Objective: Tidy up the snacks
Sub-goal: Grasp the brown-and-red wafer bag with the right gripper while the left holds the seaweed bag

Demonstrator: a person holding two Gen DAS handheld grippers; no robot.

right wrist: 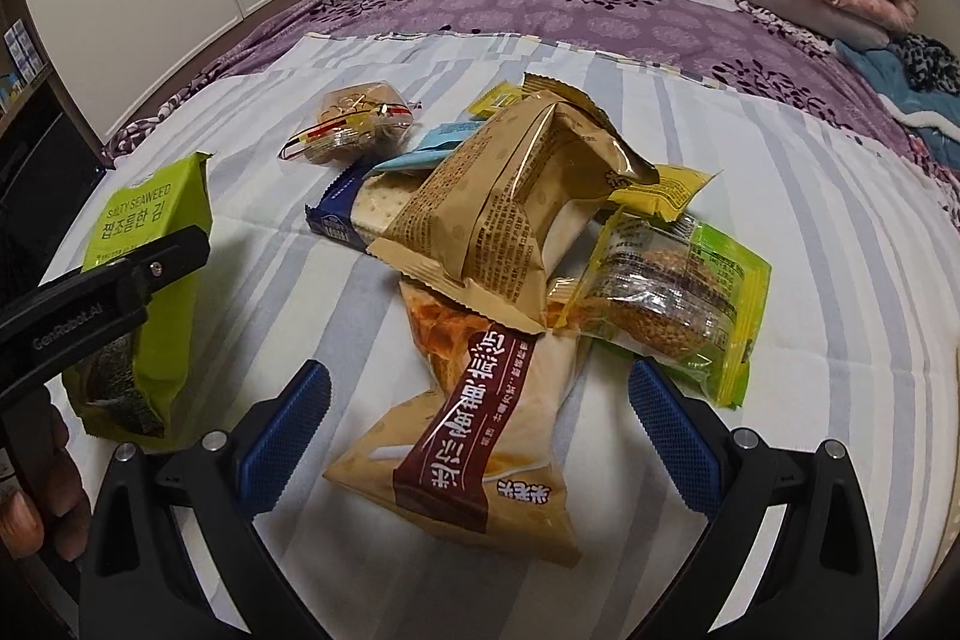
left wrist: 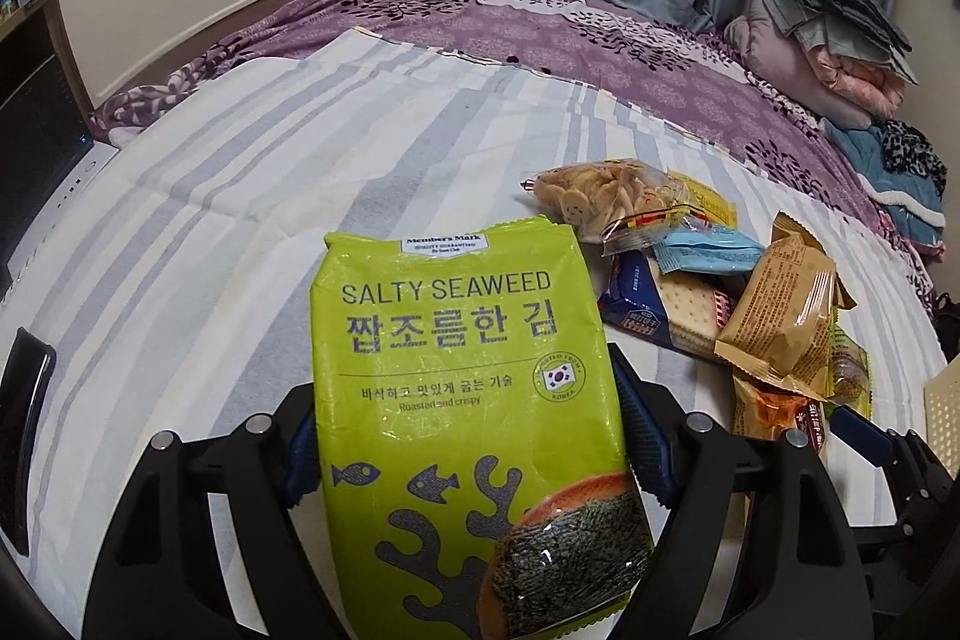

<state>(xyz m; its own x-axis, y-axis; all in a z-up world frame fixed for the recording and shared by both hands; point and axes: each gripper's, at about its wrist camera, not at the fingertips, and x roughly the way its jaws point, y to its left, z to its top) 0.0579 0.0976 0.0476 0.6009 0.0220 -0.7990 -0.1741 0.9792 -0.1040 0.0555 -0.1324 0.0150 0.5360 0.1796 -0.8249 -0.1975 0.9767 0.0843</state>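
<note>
Green seaweed packet upright beside heaped snack packets.

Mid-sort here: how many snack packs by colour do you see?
Green: 2, seaweed pack, sesame-cake pack
Yellow: 2, far yellow packet, right yellow packet
Blue: 2, navy cracker pack, light-blue packet
Tan: 2, big tan packet, brown-banded packet
Clear: 1, cookie pack
Total: 9

The left gripper clamps a green seaweed packet by its two sides, blue pads pressed against its edges. The packet stands over a striped cloth spread on a purple bedspread. To its right lies a pile of snacks: a clear bag of round crackers, a light blue packet, a brown wrapper.
</note>
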